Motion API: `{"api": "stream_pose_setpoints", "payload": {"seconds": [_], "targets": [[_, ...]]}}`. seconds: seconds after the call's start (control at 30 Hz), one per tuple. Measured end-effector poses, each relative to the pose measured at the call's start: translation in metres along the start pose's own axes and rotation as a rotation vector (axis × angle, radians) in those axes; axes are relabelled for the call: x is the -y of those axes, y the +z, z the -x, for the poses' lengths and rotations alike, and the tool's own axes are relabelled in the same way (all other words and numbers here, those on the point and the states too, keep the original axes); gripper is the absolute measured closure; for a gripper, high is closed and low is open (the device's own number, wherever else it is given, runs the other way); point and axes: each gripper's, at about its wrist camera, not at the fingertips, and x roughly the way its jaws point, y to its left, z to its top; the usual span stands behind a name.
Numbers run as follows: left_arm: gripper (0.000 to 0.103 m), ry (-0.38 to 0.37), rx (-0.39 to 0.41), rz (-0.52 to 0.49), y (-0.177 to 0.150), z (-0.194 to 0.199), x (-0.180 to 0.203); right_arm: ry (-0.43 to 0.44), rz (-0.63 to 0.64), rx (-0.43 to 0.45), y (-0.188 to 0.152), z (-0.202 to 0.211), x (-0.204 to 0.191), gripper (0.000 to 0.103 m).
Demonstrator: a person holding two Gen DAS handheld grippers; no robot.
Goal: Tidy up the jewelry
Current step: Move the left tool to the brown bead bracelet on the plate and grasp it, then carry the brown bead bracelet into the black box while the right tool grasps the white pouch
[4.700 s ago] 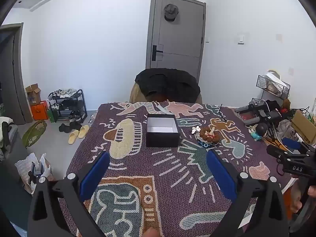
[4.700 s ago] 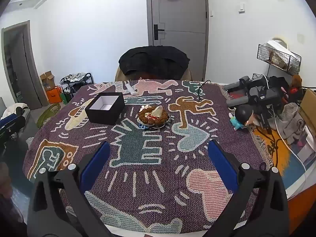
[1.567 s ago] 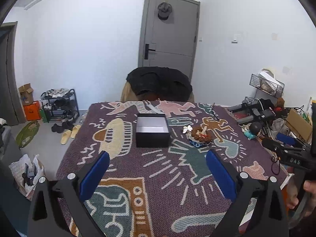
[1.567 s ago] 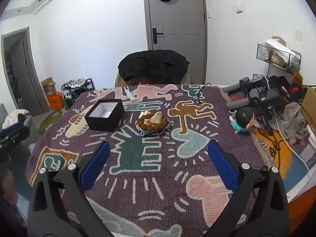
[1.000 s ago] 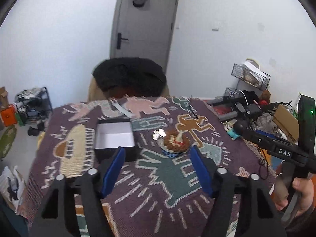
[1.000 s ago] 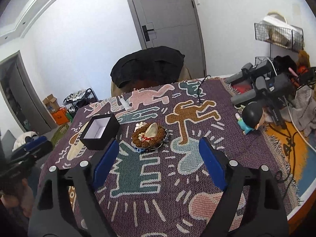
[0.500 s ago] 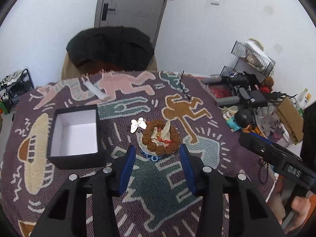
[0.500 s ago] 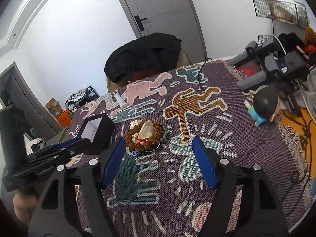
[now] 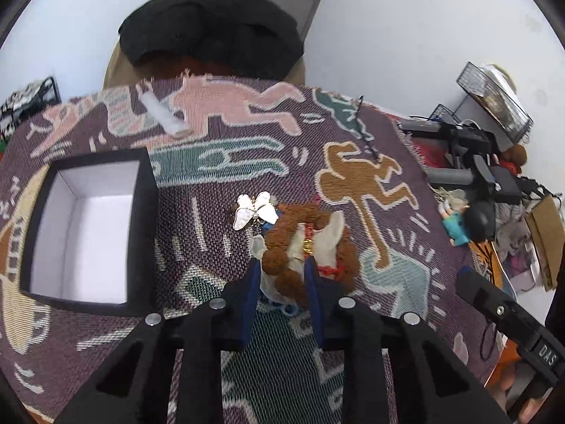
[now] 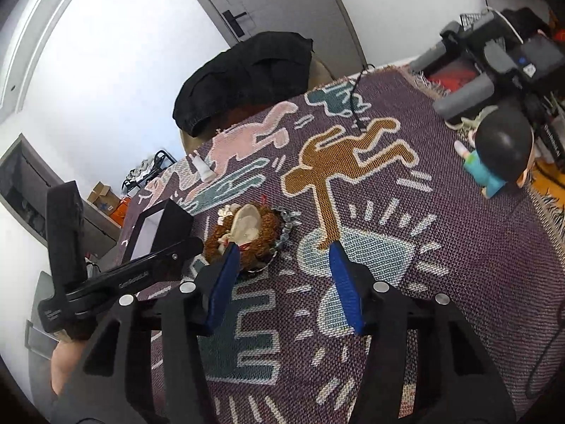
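Left wrist view gave us the left tool (image 9: pixel 282 266) low over the heap of jewelry: a brown beaded bracelet (image 9: pixel 282 243) coiled round a pale shell-like piece, with a white butterfly brooch (image 9: pixel 255 210) just beside it on the patterned woven cloth (image 9: pixel 353 183) covering the bench. Its blue pads had just been closing and stood either side of the bracelet's near edge; we could not tell whether they pressed on it. An open black box with a white lining (image 9: pixel 88 226) sat left of the heap, apart from it. In the right wrist view our right tool (image 10: pixel 282 252) hung beside the heap, its jaws also closing yet still apart, nothing between them.
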Motion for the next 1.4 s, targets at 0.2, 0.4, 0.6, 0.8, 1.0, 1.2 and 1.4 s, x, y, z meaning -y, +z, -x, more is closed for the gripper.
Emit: {"api": "stream_pose_setpoints", "payload": {"seconds": [0.2,0.4,0.6,0.8,1.0,1.2,1.4], "targets": [[0.08,-0.019,-0.026,0.07,0.006,-0.019,-0.011,0.004,-0.034,-0.014,0.001,-0.009,0.01,0.049],[0.083,-0.066,-0.053,0.125,0.009,-0.033,-0.016,0.011,-0.048,-0.02,0.0,-0.015,0.013,0.049],[0.086,-0.076,-0.002,0.074,0.015,-0.009,-0.005,0.006,-0.054,-0.025,0.0,-0.016,0.013,0.049],[0.086,-0.085,0.056,0.006,0.028,0.025,0.016,0.017,-0.054,-0.022,0.005,-0.019,0.005,0.049],[0.086,-0.108,0.114,-0.024,0.035,0.059,0.025,0.039,-0.041,-0.044,0.011,-0.029,-0.01,0.049],[0.086,-0.109,0.171,-0.033,0.038,0.094,0.017,0.061,-0.037,-0.093,0.015,-0.05,-0.022,0.049],[0.086,-0.077,0.212,-0.04,0.038,0.122,0.0,0.07,-0.041,-0.161,0.019,-0.078,-0.032,0.061]]}}
